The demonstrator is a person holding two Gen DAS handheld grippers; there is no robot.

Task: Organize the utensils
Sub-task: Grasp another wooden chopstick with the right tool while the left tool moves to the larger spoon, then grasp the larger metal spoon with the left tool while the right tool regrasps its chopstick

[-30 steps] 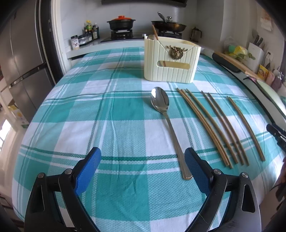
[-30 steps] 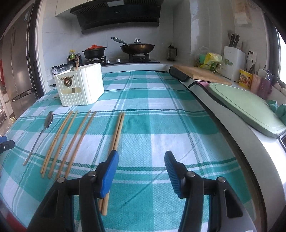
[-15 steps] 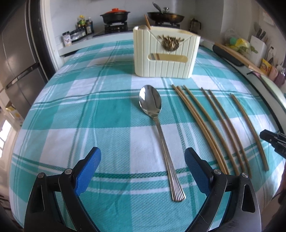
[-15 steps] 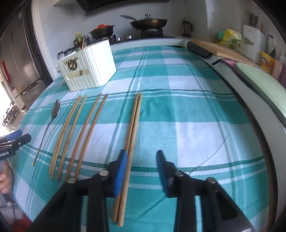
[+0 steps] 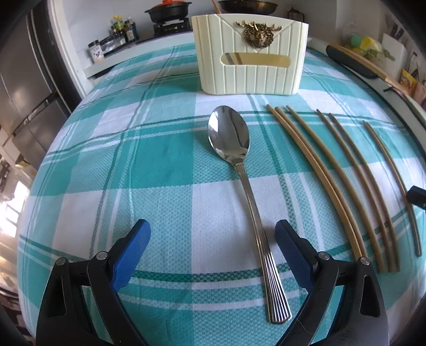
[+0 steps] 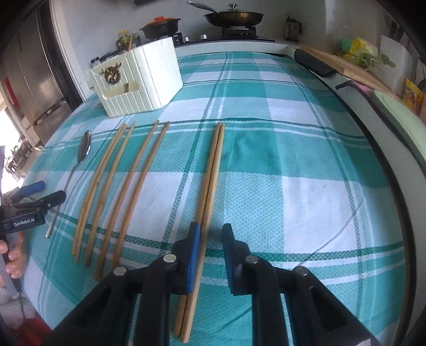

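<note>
A steel spoon (image 5: 246, 183) lies on the checked tablecloth, bowl toward a cream utensil holder (image 5: 250, 56). My left gripper (image 5: 213, 250) is open, low over the cloth, with the spoon handle between its blue pads, nearer the right one. Several bamboo chopsticks (image 5: 332, 181) lie in pairs to the right. In the right wrist view a chopstick pair (image 6: 210, 191) runs between my right gripper's (image 6: 211, 252) narrowly open fingers, against the left pad (image 6: 193, 255). The holder (image 6: 138, 79) and spoon (image 6: 82, 149) show at far left.
A stove with a pot (image 6: 159, 25) and pan (image 6: 234, 17) stands behind the table. A black-handled board (image 6: 332, 64) and green cutting board (image 6: 404, 111) lie along the right counter. The left gripper shows in the right wrist view (image 6: 34, 202).
Both grippers moved forward and down toward the table. The left closed in over the spoon handle. The right gripper's jaws narrowed around the near end of the right chopstick pair.
</note>
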